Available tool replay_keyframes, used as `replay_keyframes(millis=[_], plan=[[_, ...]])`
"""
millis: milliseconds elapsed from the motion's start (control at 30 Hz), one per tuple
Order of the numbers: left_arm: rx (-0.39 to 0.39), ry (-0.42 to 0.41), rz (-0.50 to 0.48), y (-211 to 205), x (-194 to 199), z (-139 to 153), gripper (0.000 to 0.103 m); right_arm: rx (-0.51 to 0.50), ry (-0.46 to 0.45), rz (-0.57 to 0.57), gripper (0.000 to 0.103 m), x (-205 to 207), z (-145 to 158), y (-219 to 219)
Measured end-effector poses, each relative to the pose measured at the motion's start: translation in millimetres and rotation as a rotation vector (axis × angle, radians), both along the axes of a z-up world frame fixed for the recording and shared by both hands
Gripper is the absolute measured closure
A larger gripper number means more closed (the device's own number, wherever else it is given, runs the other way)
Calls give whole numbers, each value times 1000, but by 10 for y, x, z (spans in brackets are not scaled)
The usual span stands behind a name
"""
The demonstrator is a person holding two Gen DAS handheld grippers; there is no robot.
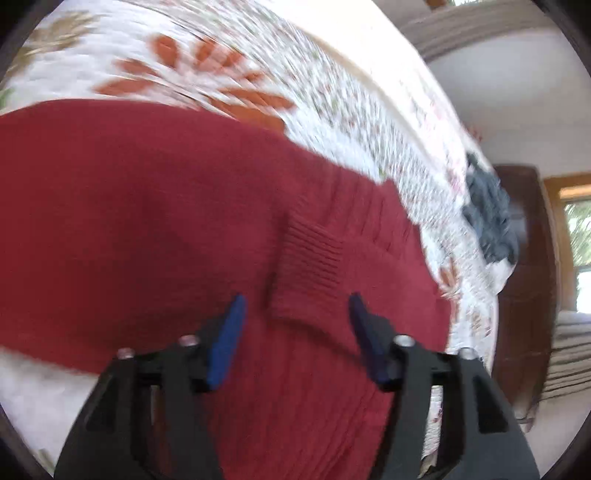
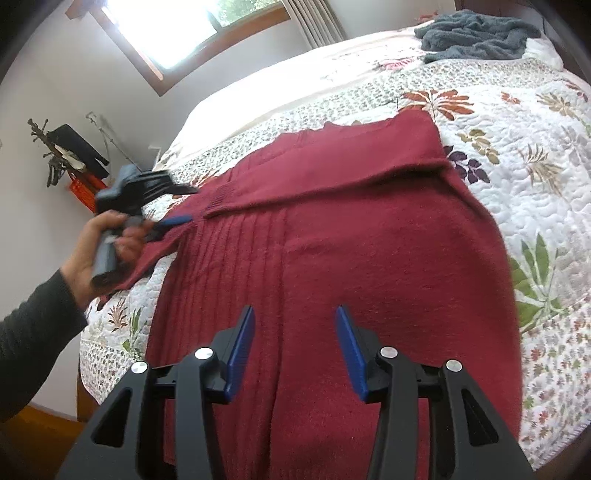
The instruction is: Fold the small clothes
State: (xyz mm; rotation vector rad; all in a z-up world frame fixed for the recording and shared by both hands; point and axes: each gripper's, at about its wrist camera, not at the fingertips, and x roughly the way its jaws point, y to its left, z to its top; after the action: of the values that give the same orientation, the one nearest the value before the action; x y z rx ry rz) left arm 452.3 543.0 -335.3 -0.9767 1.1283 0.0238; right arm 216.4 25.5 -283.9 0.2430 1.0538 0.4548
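Presently both hand-held grippers are hovering wide open, holding nothing: the left hand-held gripper (image 1: 295,314) is framing the red sweater's (image 2: 351,251) cuff (image 1: 310,254). The right hand-held gripper (image 2: 294,332) is waiting over its body on the bed (image 2: 517,155), seemingly ready to fold.

Surface: your bed (image 2: 517,155), covered by a floral quilt (image 2: 535,206).
On it: red sweater (image 2: 369,240), spread out; grey cloth (image 2: 476,35), crumpled at the far end.

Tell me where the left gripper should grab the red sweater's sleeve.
Probably the ribbed cuff. It lies flat on the sweater, straight ahead between the open left gripper's fingers. Come in low from the cuff's open end, slipping one finger under its edge so only the sleeve lifts.
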Motion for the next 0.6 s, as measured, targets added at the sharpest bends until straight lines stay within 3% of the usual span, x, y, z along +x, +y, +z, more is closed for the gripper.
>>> replay_keyframes(millis=[100, 367, 500, 600], plan=[[-34, -21, 87, 454, -559, 116, 23, 3, -19, 11, 54, -80, 121, 61], [-84, -13, 478, 1969, -2404, 124, 22, -4, -26, 84, 52, -306, 246, 431], [-78, 0, 606, 2460, -2886, 61, 22, -9, -21, 109, 52, -361, 266, 646], [-120, 1, 659, 2660, -2972, -90, 23, -17, -24, 130, 51, -371, 297, 812]])
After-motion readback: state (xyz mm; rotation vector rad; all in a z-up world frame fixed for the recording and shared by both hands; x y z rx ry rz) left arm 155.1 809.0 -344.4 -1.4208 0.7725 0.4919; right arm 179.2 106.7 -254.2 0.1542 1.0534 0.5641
